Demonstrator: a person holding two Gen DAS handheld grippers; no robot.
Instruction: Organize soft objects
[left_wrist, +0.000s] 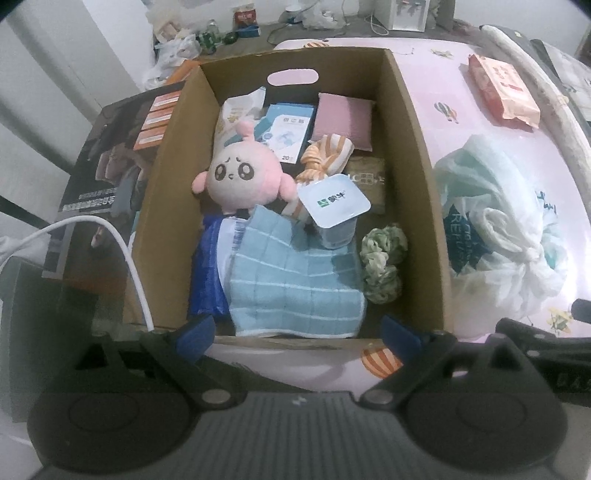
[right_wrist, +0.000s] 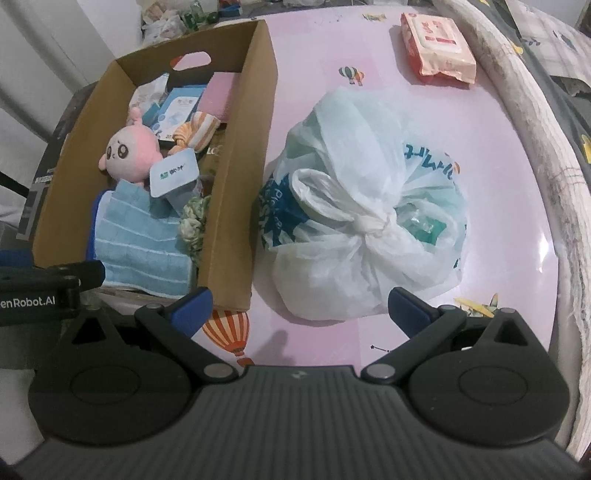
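A cardboard box (left_wrist: 413, 122) (right_wrist: 255, 155) stands on a pink mat. In it lie a pink plush toy (left_wrist: 240, 173) (right_wrist: 129, 151), a blue checked towel (left_wrist: 295, 288) (right_wrist: 140, 243), a green scrunchie (left_wrist: 382, 258) (right_wrist: 194, 221), an orange striped cloth (left_wrist: 328, 151), a pink pad (left_wrist: 343, 118) and packets. My left gripper (left_wrist: 297, 334) is open and empty above the box's near edge. My right gripper (right_wrist: 299, 306) is open and empty just in front of a tied white plastic bag (right_wrist: 362, 206) (left_wrist: 498, 229) right of the box.
A red wet-wipes pack (right_wrist: 437, 42) (left_wrist: 502, 88) lies at the far right of the mat (right_wrist: 332, 48). A white foil-lidded cup (left_wrist: 334, 205) leans in the box. A white cable (left_wrist: 125, 251) hangs left of the box. A padded rim (right_wrist: 535, 147) borders the mat's right side.
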